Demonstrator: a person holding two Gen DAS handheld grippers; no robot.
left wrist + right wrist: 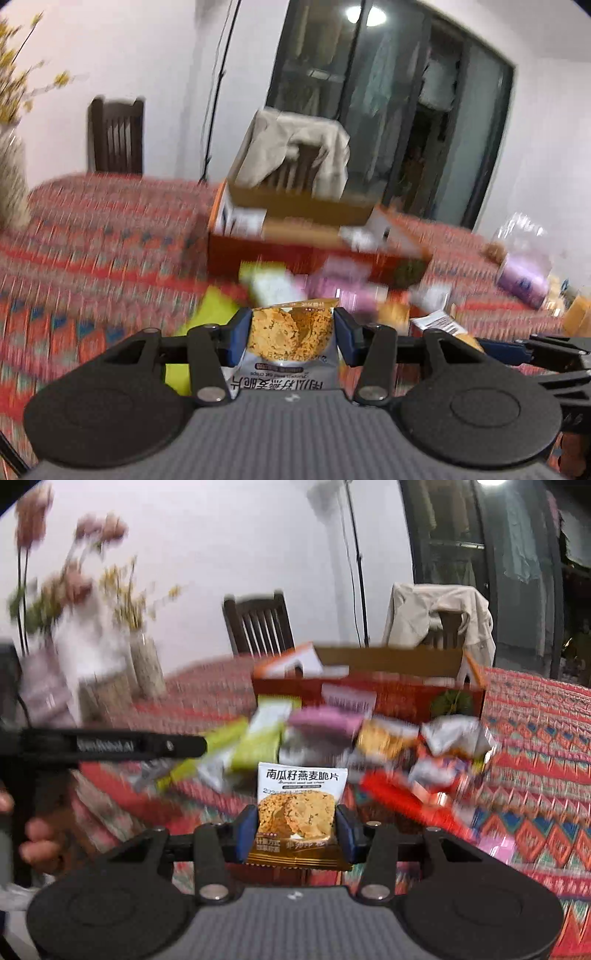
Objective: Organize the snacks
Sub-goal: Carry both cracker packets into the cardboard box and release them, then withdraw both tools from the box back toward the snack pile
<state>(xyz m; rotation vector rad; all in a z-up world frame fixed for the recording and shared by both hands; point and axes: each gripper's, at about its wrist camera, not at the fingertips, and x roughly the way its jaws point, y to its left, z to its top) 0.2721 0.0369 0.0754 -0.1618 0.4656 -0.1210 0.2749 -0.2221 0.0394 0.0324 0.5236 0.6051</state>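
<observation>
My left gripper (292,334) is shut on a white and gold oat crisp packet (291,332), held upside down above the table. My right gripper (295,829) is shut on a second oat crisp packet (301,805), held upright. A blurred pile of loose snack packets (332,734) lies on the patterned tablecloth in front of an open red cardboard box (388,694). The box (295,229) and some of the pile (332,288) also show in the left wrist view. The left gripper's arm (110,744) reaches in at the left of the right wrist view.
Vases with flowers (110,657) stand at the table's far left. Two wooden chairs (258,627) stand behind the table, one draped with a beige jacket (443,613). A clear bag and a purple packet (522,273) lie at the right. The red patterned tablecloth (535,731) covers the table.
</observation>
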